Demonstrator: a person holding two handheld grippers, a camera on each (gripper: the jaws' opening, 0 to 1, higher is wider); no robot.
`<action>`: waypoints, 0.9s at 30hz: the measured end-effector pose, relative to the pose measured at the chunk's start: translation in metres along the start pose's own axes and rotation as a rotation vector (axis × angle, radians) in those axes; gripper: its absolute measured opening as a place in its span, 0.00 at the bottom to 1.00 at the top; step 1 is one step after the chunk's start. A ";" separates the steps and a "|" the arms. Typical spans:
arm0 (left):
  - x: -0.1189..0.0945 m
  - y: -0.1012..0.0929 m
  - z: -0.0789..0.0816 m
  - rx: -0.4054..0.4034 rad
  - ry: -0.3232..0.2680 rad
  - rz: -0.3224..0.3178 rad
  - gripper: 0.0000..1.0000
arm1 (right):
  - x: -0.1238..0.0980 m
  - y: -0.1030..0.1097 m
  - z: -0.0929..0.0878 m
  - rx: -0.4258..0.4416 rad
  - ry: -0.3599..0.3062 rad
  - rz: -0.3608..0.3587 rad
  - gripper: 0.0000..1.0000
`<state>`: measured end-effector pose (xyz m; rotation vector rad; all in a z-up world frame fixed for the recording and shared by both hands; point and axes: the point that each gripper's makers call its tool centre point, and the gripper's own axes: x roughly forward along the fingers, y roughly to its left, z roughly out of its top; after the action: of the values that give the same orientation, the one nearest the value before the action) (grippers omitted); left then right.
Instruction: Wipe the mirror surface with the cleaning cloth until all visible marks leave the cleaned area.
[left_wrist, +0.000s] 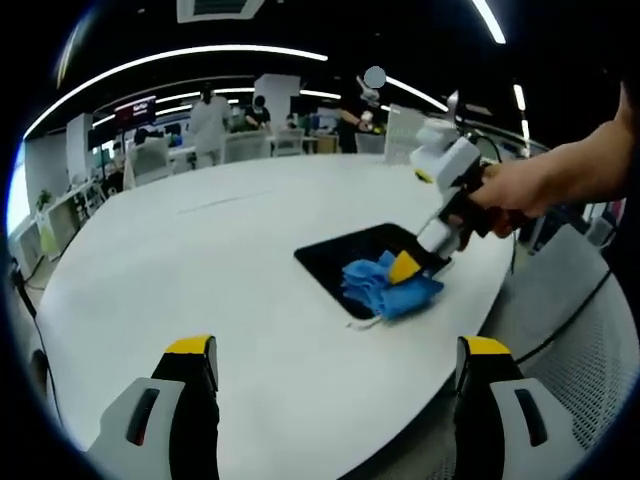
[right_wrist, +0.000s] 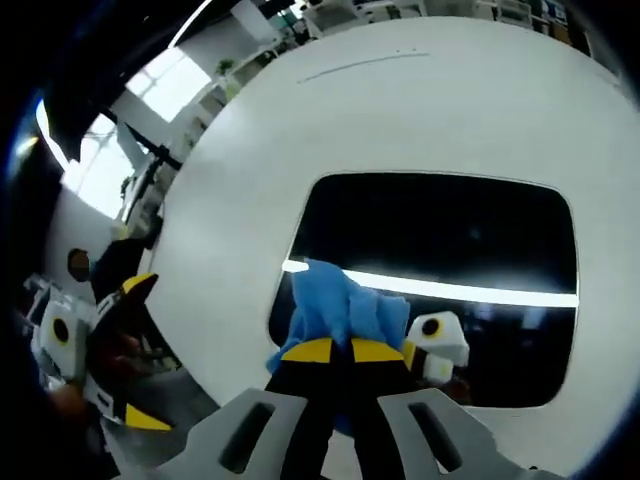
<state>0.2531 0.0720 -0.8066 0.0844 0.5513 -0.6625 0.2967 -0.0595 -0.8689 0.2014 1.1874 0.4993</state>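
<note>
A dark rectangular mirror (left_wrist: 345, 256) (right_wrist: 440, 240) lies flat on the white table and reflects a ceiling light strip. A crumpled blue cloth (left_wrist: 385, 287) (right_wrist: 340, 305) rests on the mirror's near corner. My right gripper (right_wrist: 331, 350) is shut on the cloth and presses it to the glass; in the left gripper view it (left_wrist: 408, 266) reaches in from the right, held by a person's hand (left_wrist: 520, 190). My left gripper (left_wrist: 335, 365) hovers open above the table's near edge, well short of the mirror, and appears in the right gripper view (right_wrist: 125, 350) at the left.
The round white table (left_wrist: 200, 260) (right_wrist: 420, 110) carries the mirror near its right edge. Beyond it stand desks, chairs and several people (left_wrist: 210, 120) in an office. A grey mesh chair (left_wrist: 590, 350) sits to the right of the table.
</note>
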 end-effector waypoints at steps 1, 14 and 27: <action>0.000 -0.001 0.000 0.002 0.002 -0.002 0.99 | 0.000 0.001 -0.001 0.006 -0.001 0.004 0.00; 0.000 0.000 -0.002 -0.002 0.007 -0.003 0.99 | -0.002 0.004 -0.008 0.024 0.000 0.007 0.00; 0.001 0.000 -0.002 -0.002 0.012 -0.003 0.99 | -0.002 0.005 -0.008 0.021 -0.007 0.027 0.00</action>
<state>0.2529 0.0720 -0.8093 0.0857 0.5635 -0.6647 0.2879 -0.0570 -0.8682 0.2376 1.1846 0.5092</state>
